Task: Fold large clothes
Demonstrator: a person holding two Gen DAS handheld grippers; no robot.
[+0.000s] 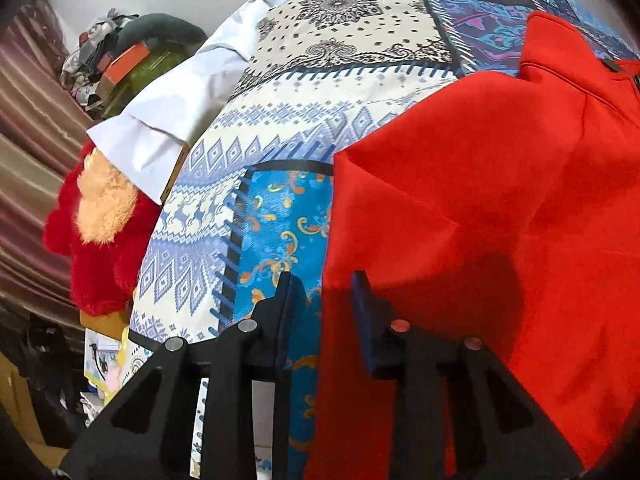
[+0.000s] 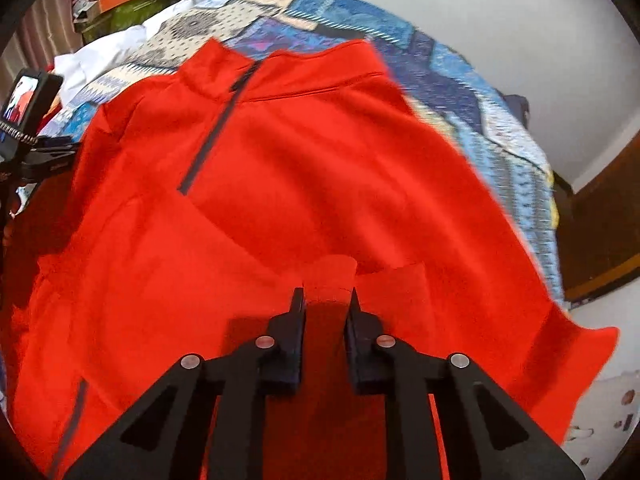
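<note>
The red fleece pullover (image 2: pixel 304 168) lies spread flat on the bed (image 1: pixel 280 128), collar toward the far edge, hem hanging over the near edge. The fabric looks soft, light and limp: it should drape and sag when lifted, so the hem corners are the sound holds. The right hand-held gripper (image 2: pixel 325 300) is pinching a raised fold of the hem. The left hand-held gripper (image 1: pixel 322 284) straddles the pullover's side edge, jaws partly apart; a firm grip cannot be confirmed. No containers in view.
</note>
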